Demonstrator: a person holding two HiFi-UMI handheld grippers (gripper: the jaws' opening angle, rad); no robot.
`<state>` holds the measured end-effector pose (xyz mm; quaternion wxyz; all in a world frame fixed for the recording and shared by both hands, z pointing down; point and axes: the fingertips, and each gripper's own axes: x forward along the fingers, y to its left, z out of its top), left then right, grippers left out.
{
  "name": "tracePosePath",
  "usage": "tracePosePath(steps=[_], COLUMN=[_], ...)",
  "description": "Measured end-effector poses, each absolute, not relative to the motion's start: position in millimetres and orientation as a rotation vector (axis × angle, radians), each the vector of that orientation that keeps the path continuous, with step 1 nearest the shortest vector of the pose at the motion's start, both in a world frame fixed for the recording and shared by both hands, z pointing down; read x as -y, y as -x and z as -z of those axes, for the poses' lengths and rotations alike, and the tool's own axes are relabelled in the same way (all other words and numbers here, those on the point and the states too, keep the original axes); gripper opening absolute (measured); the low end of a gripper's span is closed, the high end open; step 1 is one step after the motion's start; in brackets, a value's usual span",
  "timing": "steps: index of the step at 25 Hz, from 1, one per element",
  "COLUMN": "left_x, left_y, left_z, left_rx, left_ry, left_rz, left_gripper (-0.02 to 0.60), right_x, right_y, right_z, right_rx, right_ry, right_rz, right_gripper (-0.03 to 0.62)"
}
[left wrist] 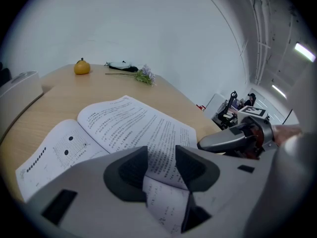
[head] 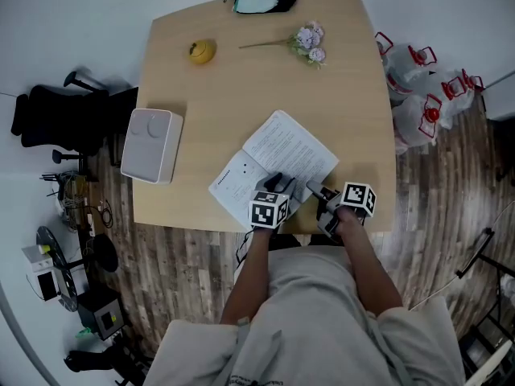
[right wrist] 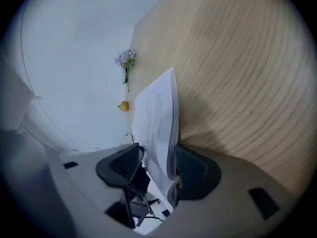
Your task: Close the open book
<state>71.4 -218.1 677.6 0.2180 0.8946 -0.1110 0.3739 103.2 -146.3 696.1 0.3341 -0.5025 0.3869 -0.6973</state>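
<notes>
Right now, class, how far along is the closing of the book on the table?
Done: nothing; the book lies open. In hand: the left gripper has a curled page between its open jaws, the right gripper straddles the book's near edge, also open. Left: swing one half over and flatten it.

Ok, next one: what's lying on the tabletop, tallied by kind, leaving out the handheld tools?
Open book: 1
Yellow fruit: 1
Flower sprig: 1
Face mask, lying on a dark piece, counted together: 1
White box: 1
Total: 5
</notes>
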Motion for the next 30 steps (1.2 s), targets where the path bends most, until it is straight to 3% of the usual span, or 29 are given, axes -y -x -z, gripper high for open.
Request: tracePosePath(steps=[7,11,30], left_x=[219,217,227], left_y=[-71,-75,-74], left_z=[-681,-683,-680], left_rx=[0.320,0.332,0.402], left_ry=[-2.482,-2.492,-2.451], left_rz=[-1.042,-1.050,-0.930], left_gripper=[0.175,0.173,0.149], right_x=[147,140,147], right_y=[-102,-104,-106], right_z=[-702,-713,-694], right_rx=[-0.987,-0.962,-1.374], right_ry=[1.368,1.479,1.981], right_rz=[1.812,1.837,1.686], right_gripper=[0.196,0.091,0.040])
